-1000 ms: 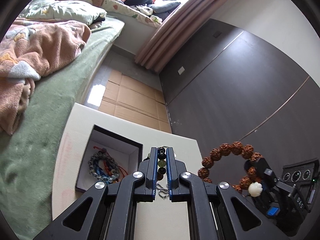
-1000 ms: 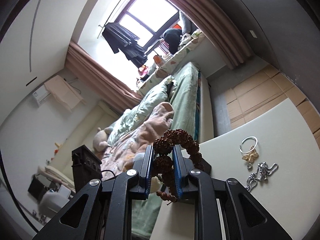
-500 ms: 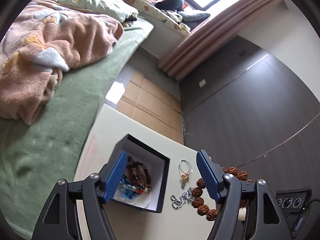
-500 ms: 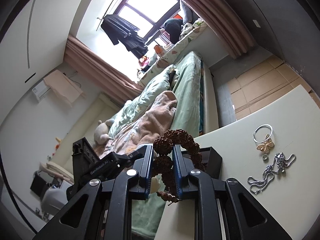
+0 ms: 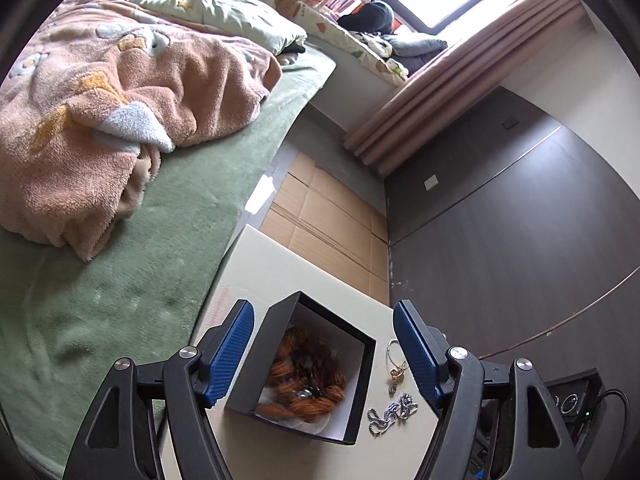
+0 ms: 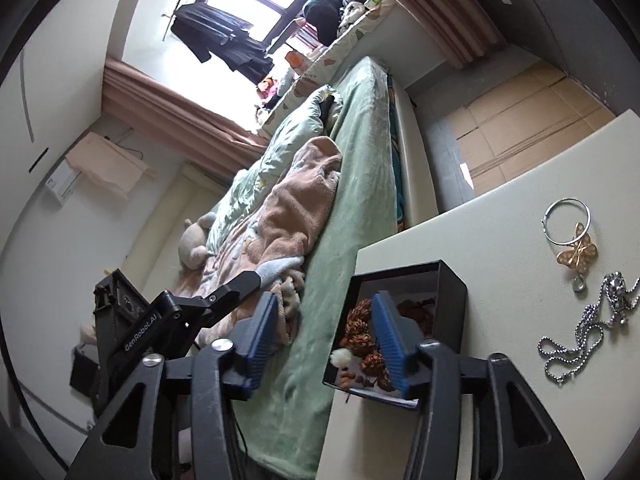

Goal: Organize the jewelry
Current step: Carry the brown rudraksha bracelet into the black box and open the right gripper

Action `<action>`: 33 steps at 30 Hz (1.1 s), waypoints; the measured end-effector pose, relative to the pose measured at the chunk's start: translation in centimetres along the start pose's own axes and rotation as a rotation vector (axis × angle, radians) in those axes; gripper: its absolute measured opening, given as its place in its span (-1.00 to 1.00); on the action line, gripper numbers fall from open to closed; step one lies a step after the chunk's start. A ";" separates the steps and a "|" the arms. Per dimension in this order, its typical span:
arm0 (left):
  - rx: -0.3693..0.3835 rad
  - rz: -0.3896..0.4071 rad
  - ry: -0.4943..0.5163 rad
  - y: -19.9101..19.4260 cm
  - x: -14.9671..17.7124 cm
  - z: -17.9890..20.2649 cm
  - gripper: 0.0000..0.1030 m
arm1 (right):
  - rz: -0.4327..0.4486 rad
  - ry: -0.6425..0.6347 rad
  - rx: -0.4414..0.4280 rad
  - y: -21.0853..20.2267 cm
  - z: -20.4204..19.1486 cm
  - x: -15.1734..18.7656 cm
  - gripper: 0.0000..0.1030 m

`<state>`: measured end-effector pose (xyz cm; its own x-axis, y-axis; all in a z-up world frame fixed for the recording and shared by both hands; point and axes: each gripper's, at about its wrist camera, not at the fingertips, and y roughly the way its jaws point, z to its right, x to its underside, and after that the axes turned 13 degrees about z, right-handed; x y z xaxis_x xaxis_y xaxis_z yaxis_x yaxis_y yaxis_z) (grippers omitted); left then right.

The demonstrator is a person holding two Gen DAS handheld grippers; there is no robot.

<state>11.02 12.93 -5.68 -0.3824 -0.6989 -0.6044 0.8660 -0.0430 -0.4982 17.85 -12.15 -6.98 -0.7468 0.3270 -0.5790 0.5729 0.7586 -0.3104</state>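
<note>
A black jewelry box (image 5: 358, 364) with a white lining stands on the pale table (image 5: 256, 264). The brown seed bracelet (image 5: 312, 372) lies inside it on other beads, blurred in the left wrist view. It also shows in the right wrist view (image 6: 360, 332) with its white bead. My left gripper (image 5: 323, 350) is open and empty above the box. My right gripper (image 6: 325, 338) is open and empty above the box (image 6: 454, 300). A silver chain (image 6: 580, 332) and a ring with a gold butterfly charm (image 6: 576, 246) lie on the table right of the box.
A bed with a green cover (image 5: 120, 248) and a peach blanket (image 5: 100, 112) runs along the table's left side. Cardboard (image 5: 320, 216) covers the floor beyond the table. A dark wall (image 5: 520, 200) is at the right. The left gripper's body (image 6: 160, 320) shows at the left.
My right gripper opened and the brown seed bracelet dropped into the box. My left gripper had opened earlier, let go of its dark bead bracelet, and rose higher over the box.
</note>
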 end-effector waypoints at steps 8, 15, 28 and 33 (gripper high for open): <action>0.036 -0.024 0.034 0.5 0.9 1.6 0.42 | 0.058 0.049 0.062 -3.8 2.5 -1.5 0.32; 0.073 -0.031 0.134 0.6 2.7 4.6 0.42 | 0.092 0.050 0.186 -7.6 4.7 -2.6 0.38; 0.151 -0.116 0.336 2.8 6.7 10.3 0.41 | 0.097 0.110 0.348 -10.6 7.8 -3.5 0.81; 0.148 -0.145 0.448 4.1 8.4 12.7 0.37 | 0.093 0.174 0.421 -11.2 10.0 -4.0 0.81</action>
<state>15.47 -2.17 -4.94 -0.5750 -0.3036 -0.7598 0.8178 -0.2407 -0.5227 17.78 -27.53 -8.73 -0.7107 0.5000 -0.4948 0.7005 0.4382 -0.5634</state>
